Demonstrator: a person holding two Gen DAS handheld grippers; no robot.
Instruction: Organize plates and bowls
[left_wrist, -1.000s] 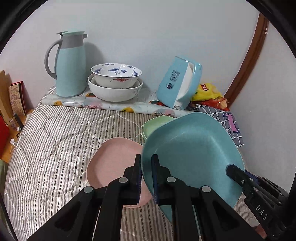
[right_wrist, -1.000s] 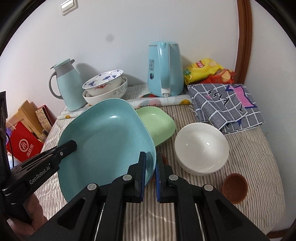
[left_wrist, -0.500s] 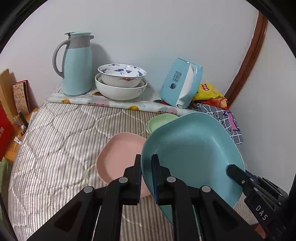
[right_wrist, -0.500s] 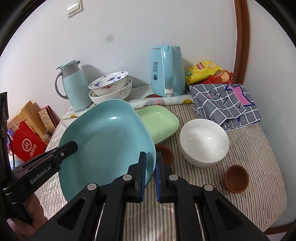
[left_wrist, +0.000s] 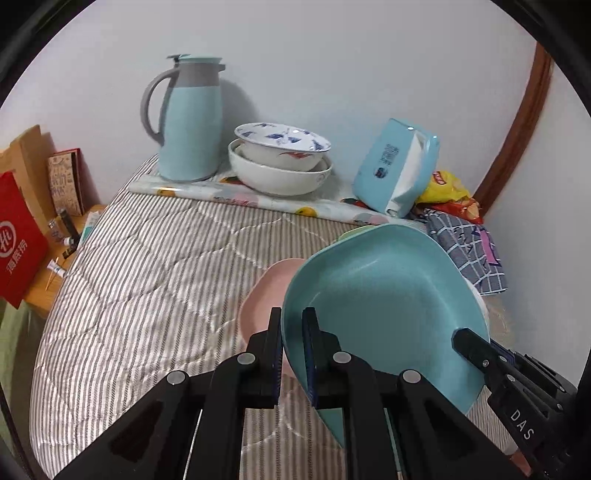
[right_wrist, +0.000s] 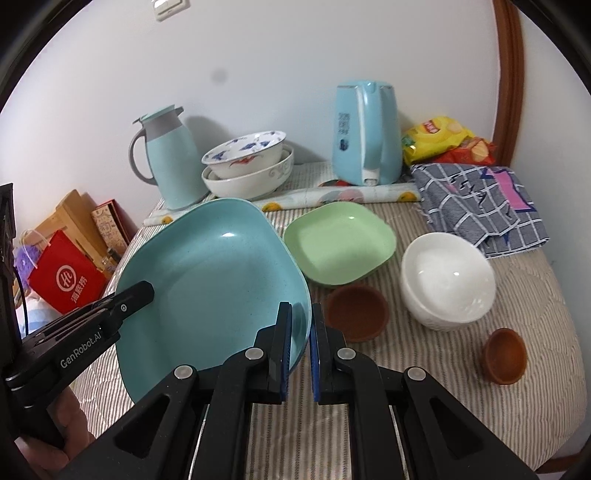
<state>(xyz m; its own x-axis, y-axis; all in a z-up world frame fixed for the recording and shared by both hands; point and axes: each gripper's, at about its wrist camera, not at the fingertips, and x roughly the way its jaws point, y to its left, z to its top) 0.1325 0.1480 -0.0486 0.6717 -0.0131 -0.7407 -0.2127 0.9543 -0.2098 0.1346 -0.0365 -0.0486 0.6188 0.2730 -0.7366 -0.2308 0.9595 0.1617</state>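
Observation:
A large teal plate (left_wrist: 384, 306) hangs tilted above the striped table, held by both grippers. My left gripper (left_wrist: 292, 325) is shut on its left rim and my right gripper (right_wrist: 301, 321) is shut on its right rim; the teal plate (right_wrist: 210, 280) fills the left of the right wrist view. A pink plate (left_wrist: 264, 295) lies partly hidden under it. A green plate (right_wrist: 340, 243), a white bowl (right_wrist: 447, 280) and two small brown bowls (right_wrist: 356, 310) (right_wrist: 504, 354) rest on the table to the right. Two stacked patterned bowls (left_wrist: 280, 162) stand at the back.
A teal jug (left_wrist: 192, 118) and a teal kettle (right_wrist: 364, 133) stand by the back wall, with a rolled sheet (left_wrist: 258, 195) in front. A checked cloth (right_wrist: 476, 203) and snack bags (right_wrist: 436, 136) lie at the back right. A red bag (right_wrist: 66, 280) sits beside the table's left edge.
Both grippers have drawn back from the wall and shifted left with the teal plate between them; the brown bowl under its edge has come into sight. Both grips are unchanged.

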